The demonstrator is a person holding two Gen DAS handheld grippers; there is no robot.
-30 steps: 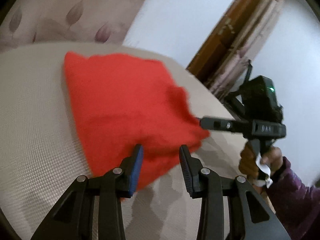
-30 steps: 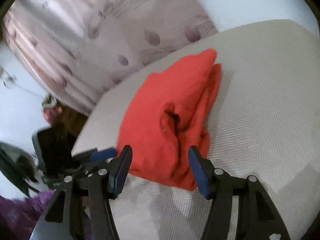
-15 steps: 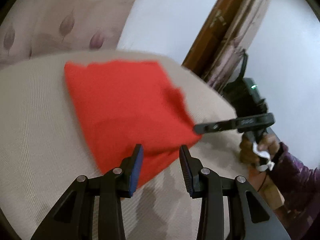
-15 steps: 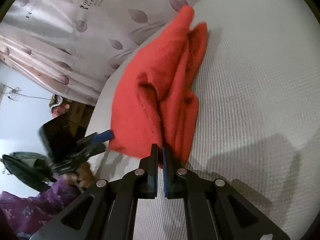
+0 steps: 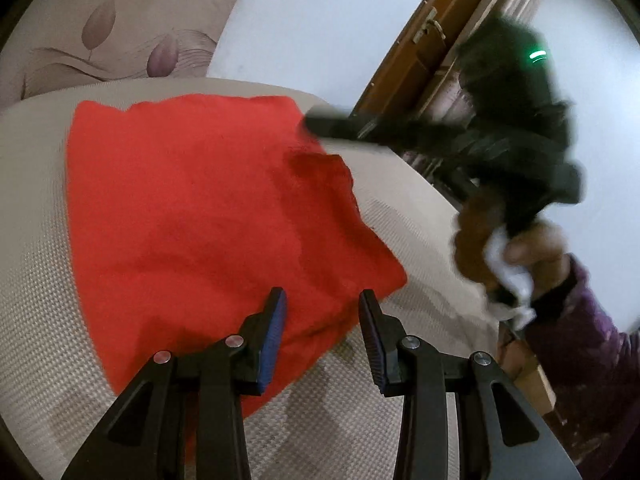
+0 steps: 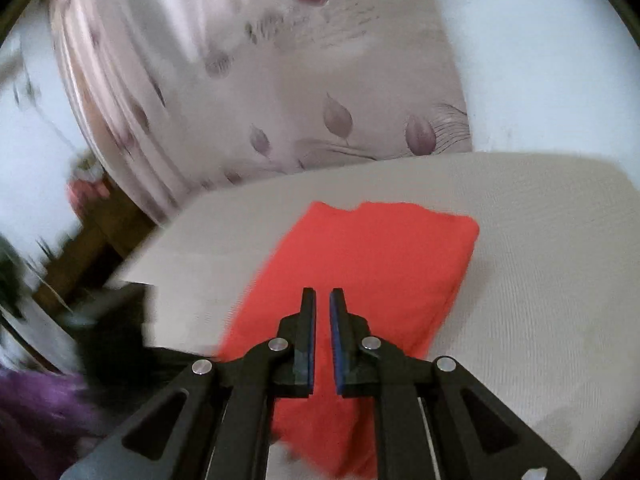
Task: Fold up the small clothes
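Note:
A red folded garment [image 5: 192, 216] lies flat on the beige textured cushion [image 5: 36, 320]. My left gripper [image 5: 322, 300] is open and empty, just above the garment's near edge. My right gripper [image 6: 322, 304] has its jaws nearly closed with a thin gap and holds nothing; it hovers over the garment [image 6: 384, 264]. In the left wrist view the right gripper [image 5: 320, 124] appears blurred, raised above the garment's far right corner, with the person's hand [image 5: 516, 248] behind it.
A curtain with a leaf print [image 6: 320, 80] hangs behind the cushion. A wooden door frame [image 5: 404, 48] and a white wall [image 5: 320, 20] stand past the cushion's far right edge. The cushion's edge [image 6: 168, 248] drops off at left in the right wrist view.
My right gripper closed near the garment's folded corner, then lifted up and away over the garment without cloth. The garment now lies flatter. My left gripper stayed open at the near edge.

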